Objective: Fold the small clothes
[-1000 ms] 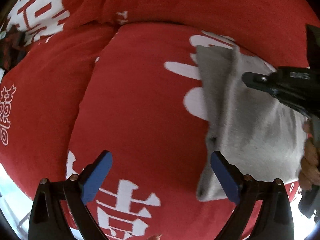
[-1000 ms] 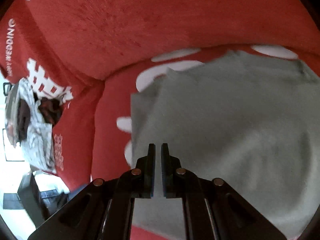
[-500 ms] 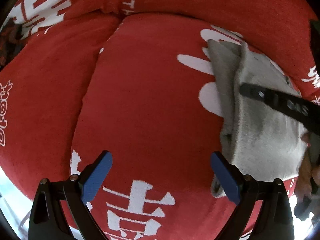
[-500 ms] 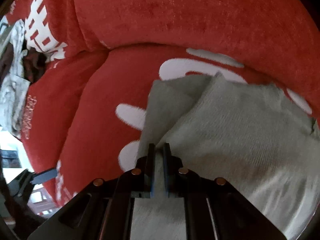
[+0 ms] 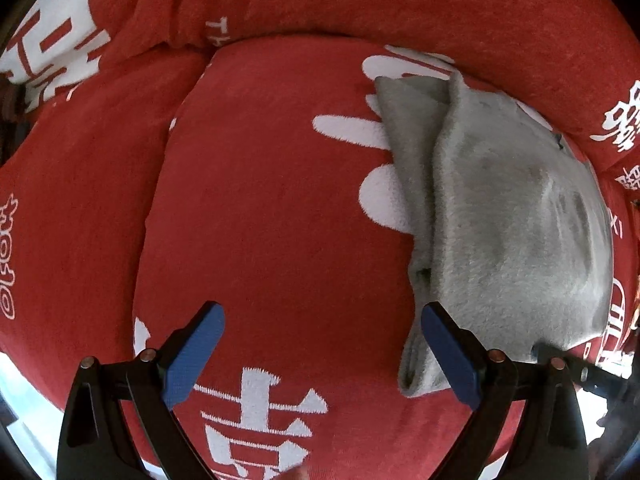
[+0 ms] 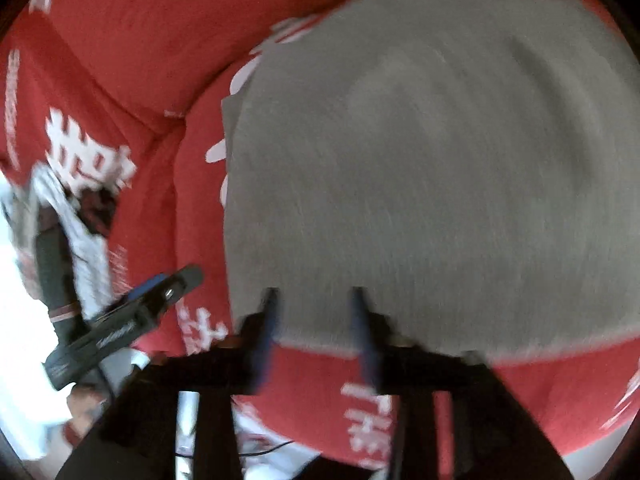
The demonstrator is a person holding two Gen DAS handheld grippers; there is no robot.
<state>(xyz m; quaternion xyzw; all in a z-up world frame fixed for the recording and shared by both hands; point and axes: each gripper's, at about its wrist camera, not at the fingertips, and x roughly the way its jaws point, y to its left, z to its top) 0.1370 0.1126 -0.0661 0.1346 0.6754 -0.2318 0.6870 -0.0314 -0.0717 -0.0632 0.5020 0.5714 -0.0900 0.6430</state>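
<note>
Left tongs [image 5: 322, 354] wide, right tongs [image 6: 316, 322] parted, both empty; grey garment [image 5: 512, 232] folded on red cushion [image 5: 260, 200]; white lettering unreadable.

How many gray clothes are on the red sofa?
1. The gray garment lies folded on the red seat cushion, to the right, near the backrest. More clothes may be hidden outside these views.

Red sofa cushions [image 5: 260, 208] carry white printed characters.
</note>
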